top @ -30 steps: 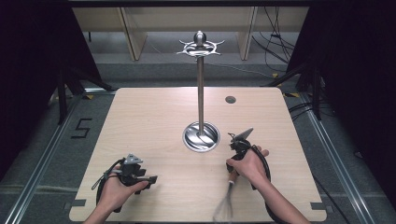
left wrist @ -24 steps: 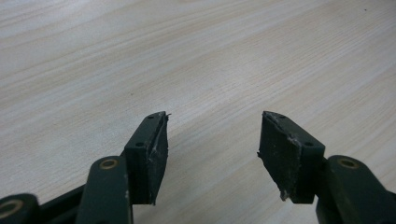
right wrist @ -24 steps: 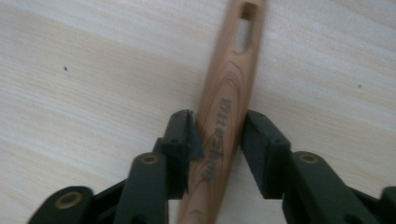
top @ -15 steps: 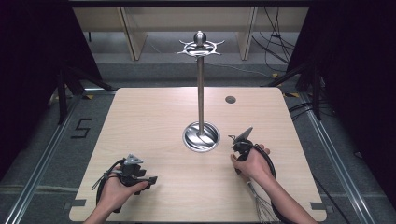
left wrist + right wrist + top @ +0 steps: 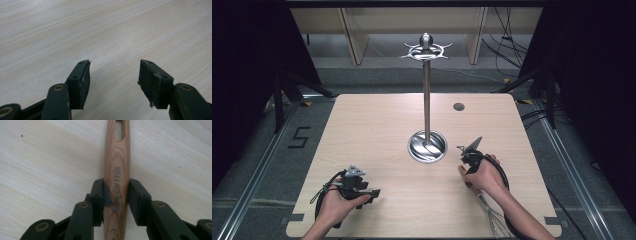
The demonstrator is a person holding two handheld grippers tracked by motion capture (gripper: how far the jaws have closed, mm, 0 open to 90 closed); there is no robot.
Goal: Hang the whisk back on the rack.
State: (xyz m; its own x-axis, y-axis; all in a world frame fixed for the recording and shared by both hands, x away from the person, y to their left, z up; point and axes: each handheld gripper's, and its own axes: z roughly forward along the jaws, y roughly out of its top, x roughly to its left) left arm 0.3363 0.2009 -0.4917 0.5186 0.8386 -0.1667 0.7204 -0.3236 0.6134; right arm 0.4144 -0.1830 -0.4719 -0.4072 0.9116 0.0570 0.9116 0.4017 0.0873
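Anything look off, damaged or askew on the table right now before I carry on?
Nothing serious. The left gripper has chipped, frayed pads, worn at the edges. The whisk hangs over the table's near edge, its wooden handle between the right gripper pads, which have just been closing on it. The stand is upright.

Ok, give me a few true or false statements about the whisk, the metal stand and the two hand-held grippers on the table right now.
1. The right hand-held gripper has its jaws on the wooden handle of the wire whisk. True.
2. The left hand-held gripper grips a spoon. False: its jaws stand open over bare light wooden table.
3. The whisk hangs from the tall silver metal stand. False: it lies on the table by the right hand.
4. The stand's round base rests on the table. True.
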